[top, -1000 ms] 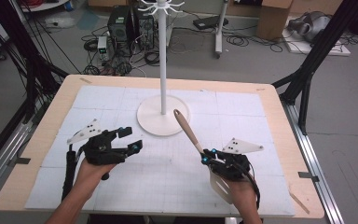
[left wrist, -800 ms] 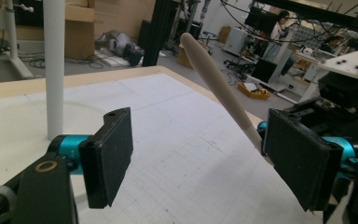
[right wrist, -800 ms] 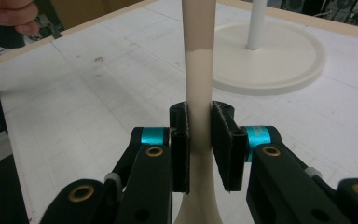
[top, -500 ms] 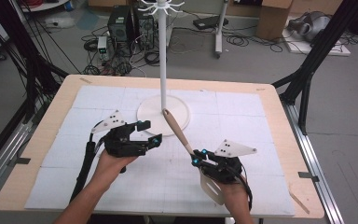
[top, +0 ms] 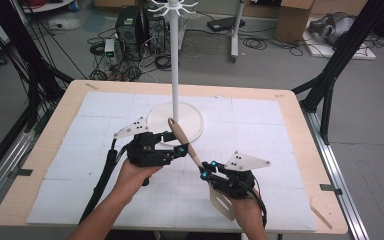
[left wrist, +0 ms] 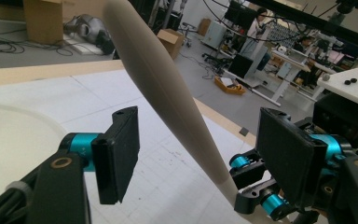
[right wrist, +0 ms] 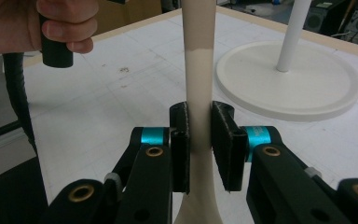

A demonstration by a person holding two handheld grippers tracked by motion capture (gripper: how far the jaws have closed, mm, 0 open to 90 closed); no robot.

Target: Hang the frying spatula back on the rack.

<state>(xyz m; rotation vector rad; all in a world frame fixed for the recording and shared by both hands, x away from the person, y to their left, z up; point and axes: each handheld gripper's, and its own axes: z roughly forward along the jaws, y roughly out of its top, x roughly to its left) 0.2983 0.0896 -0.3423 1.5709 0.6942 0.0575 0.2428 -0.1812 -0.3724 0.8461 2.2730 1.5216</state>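
Left gripper: I am holding my jaws wide open. They are sitting on both sides of the thick top part of the spatula handle. They are not touching it, I think. There is a gap on each side in the left gripper view.

Spatula: It is up in the air over the white mat. It is leaning, handle tip up and toward the stand, flat blade down by my right hand.

Right gripper: I am squeezing my jaws tight on the thin neck of the spatula, just above the blade.

Stand: A tall white pole on a round base is standing just behind the handle tip.

Doing it well: It looks like I am passing the spatula to my left side. I should be closing the left jaws slowly, right in the middle of the handle. My right jaws should be letting go only when the left ones are holding firm. The handle is round and smooth, so it could be slipping.
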